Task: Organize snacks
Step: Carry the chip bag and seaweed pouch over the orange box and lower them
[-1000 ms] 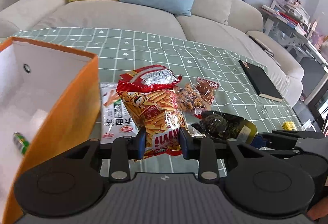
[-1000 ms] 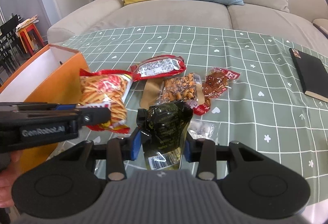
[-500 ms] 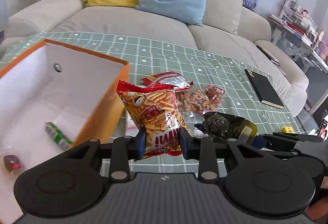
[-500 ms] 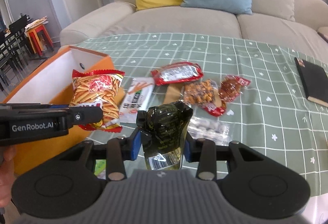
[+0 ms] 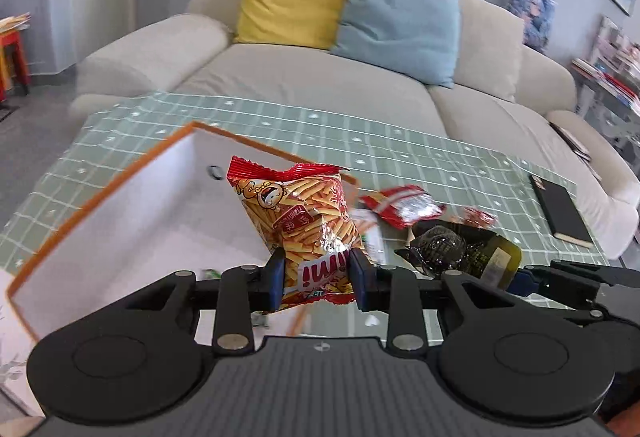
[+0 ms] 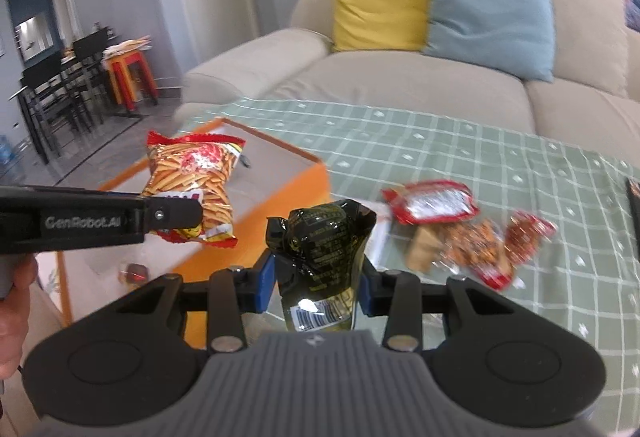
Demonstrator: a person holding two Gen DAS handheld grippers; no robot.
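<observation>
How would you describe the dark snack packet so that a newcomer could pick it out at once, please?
Start at the green checked tablecloth and the orange box on it. Just in front, the right gripper clamps a dark packet. It alone is glossy black-green with a barcode; the neighbouring packets are red.

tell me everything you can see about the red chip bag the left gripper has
The red chip bag is a glossy foil packet with crimped red edges, a cartoon face near its top and printed orange stick snacks. It looks puffed and sealed. The left gripper pinches its lower end between blue pads, so it stands roughly upright, tilted slightly, lifted off the table. It hangs above the orange box; only the pads touch it.
</observation>
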